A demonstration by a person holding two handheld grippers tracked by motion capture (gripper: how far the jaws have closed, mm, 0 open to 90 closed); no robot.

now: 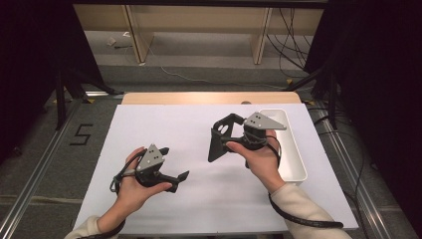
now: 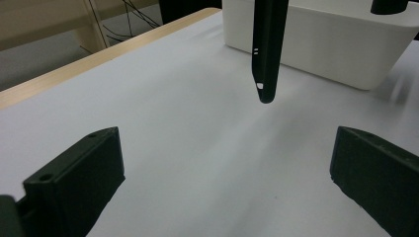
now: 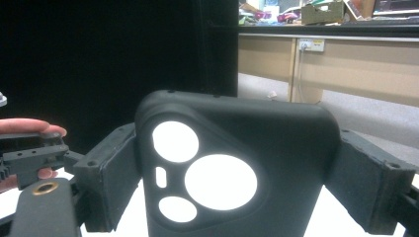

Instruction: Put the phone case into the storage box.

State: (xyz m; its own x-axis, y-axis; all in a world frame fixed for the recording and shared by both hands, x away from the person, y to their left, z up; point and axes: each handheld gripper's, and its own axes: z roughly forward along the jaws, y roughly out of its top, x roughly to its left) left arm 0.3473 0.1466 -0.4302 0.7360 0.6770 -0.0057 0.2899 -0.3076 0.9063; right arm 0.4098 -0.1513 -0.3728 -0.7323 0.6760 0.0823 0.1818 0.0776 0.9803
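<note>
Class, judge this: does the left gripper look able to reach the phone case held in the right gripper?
Probably yes. The left gripper is open, and bare table lies between it and the phone case, which hangs from the right gripper.

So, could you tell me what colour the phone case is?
Black; the phone case shows best in the right gripper view.

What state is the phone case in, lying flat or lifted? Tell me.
Lifted: the right claw clamps the phone case by its sides, hanging edge-down above the table.
</note>
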